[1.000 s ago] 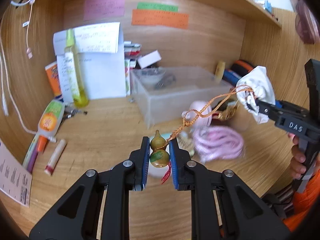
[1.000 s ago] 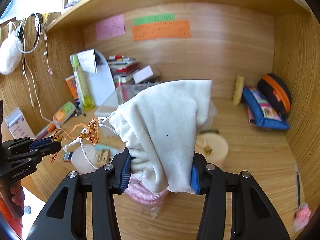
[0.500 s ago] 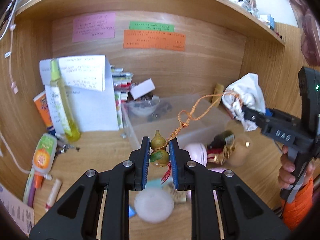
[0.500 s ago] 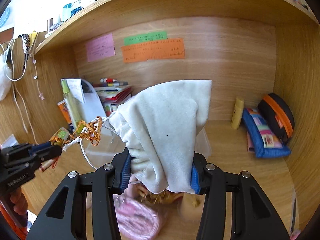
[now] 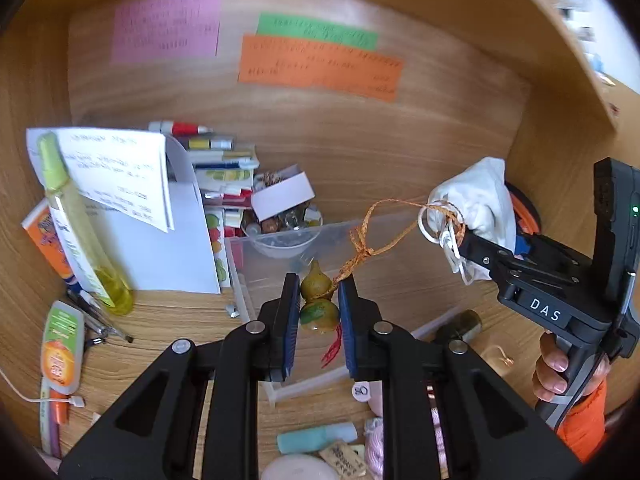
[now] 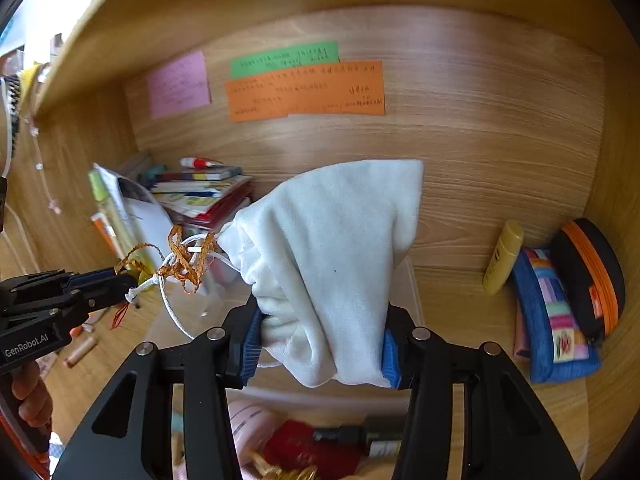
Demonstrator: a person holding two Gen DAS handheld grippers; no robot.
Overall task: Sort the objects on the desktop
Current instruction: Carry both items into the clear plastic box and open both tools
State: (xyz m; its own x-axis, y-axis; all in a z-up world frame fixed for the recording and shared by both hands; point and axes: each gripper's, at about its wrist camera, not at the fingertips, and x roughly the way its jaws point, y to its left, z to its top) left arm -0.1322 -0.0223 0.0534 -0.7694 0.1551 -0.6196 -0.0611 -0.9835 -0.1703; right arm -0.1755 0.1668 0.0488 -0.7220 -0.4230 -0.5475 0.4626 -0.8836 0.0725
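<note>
Wood-grain desk alcove [image 6: 500,160] formed the setting, with pink, green and orange paper notes [image 5: 320,66] stuck on the back panel and a shelf overhead. Clutter lay across the desk: a clear plastic bin [image 5: 280,256] near centre, a stack of books and pens [image 5: 224,168] behind it, a yellow-green bottle [image 5: 76,232] leaning at left, a patchwork pouch [image 6: 556,316] and a black-and-orange case [image 6: 592,276] at far right.

Left gripper [image 5: 319,312]: jaws closed tight on a small green-brown gourd charm [image 5: 318,304], gourd upright, neck pointing up between the pads. Right gripper [image 6: 320,344]: jaws partly closed, clamped on the lower end of a white drawstring pouch [image 6: 340,264], which stood up above the fingers.

Key relation: an orange braided cord [image 5: 376,236] ran from the gourd's neck up and to the right, to the pouch mouth, where it was tangled with the pouch's white drawstring [image 6: 176,300]. The cord appeared nearly taut, its long axis running gripper to gripper. Both items hung in the air above the desk, over the bin area. Left gripper sat lower and to the left of the right one.

Judgement: gourd and pouch are still joined at the knot; separating them, or feeding the gourd into the pouch, depends on slackening that cord. Pulling apart would likely tighten the tangle.
</note>
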